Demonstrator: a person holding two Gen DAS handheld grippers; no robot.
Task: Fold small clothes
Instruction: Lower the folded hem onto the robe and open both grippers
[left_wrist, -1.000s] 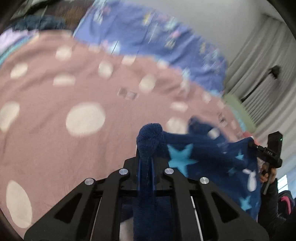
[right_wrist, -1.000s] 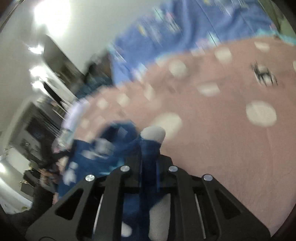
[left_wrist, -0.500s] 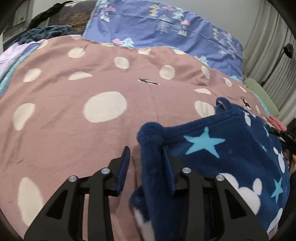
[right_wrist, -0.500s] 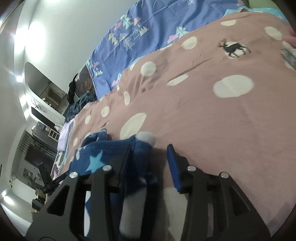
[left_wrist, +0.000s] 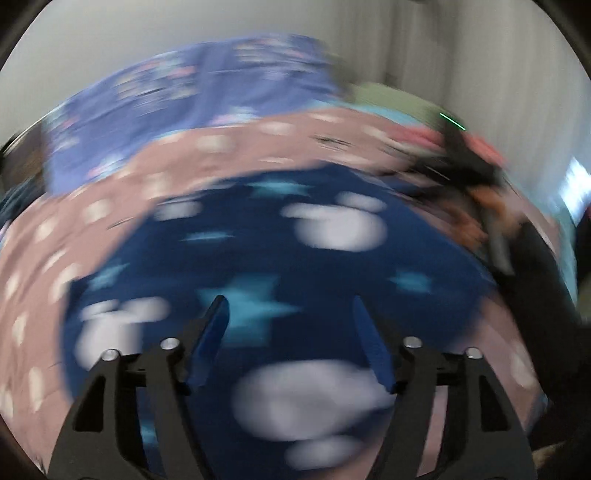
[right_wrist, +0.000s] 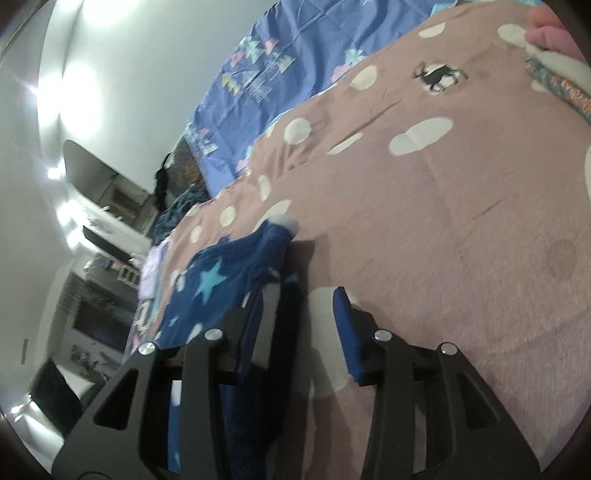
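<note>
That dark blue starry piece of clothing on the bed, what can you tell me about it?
The dark blue garment looks like soft, fluffy fleece, printed with light blue stars and white mouse-head shapes. It lies spread on the pink spotted blanket. One edge sits between the fingers of the right tool, whose jaws are opening and no longer pinch it. The left tool hangs over it, its jaws also opening with nothing between them. That view is blurred, so finer details are unclear.

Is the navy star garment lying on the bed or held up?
Lying on the bed. The navy star garment lies on the dotted pink cover; the opening left gripper has nothing between its fingers.
</note>
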